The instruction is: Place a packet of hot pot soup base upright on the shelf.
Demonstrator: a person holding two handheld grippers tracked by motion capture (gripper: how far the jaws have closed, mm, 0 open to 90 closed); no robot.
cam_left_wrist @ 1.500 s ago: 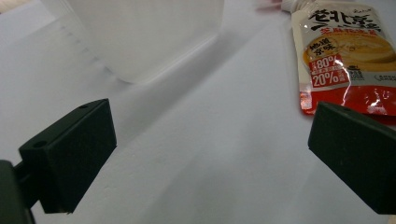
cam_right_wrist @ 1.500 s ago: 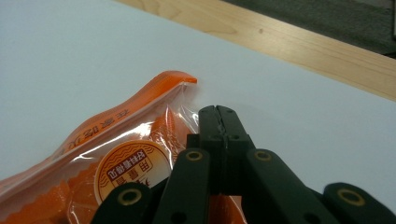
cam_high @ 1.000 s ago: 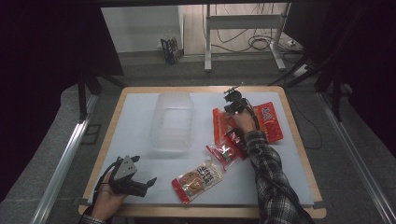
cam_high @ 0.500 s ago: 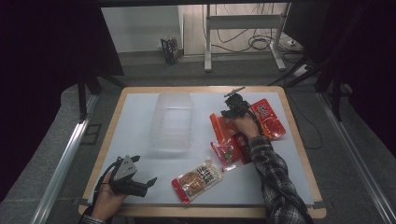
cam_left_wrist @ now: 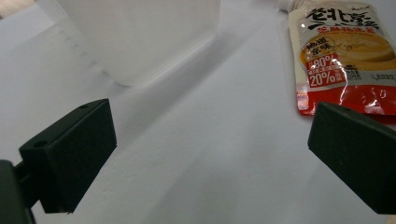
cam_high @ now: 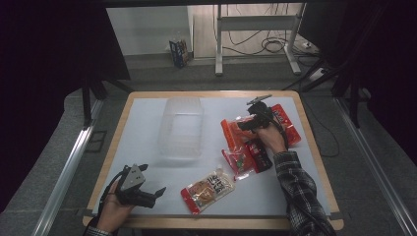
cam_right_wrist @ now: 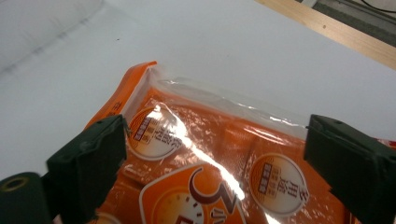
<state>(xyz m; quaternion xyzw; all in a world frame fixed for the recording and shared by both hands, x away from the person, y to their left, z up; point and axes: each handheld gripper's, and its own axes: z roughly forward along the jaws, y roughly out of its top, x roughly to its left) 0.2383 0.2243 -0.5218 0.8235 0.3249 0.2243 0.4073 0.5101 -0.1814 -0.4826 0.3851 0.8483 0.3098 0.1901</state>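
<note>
The right gripper [cam_high: 244, 123] hovers over the orange packet [cam_high: 235, 132] at about two o'clock on the table [cam_high: 147, 118] — jaws just spread wide, nothing pinched. The left gripper [cam_high: 156, 192] rests at seven o'clock, jaws wide.

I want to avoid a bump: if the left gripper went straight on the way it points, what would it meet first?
Probably bare table mat; farther on, the clear plastic container, depth unclear.

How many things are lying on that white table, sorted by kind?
Snack packets: 5, namely the orange packet, red packet, dark red packet, small red-green packet and bread-picture packet.
Clear plastic box: 1.
Total: 6.
</note>
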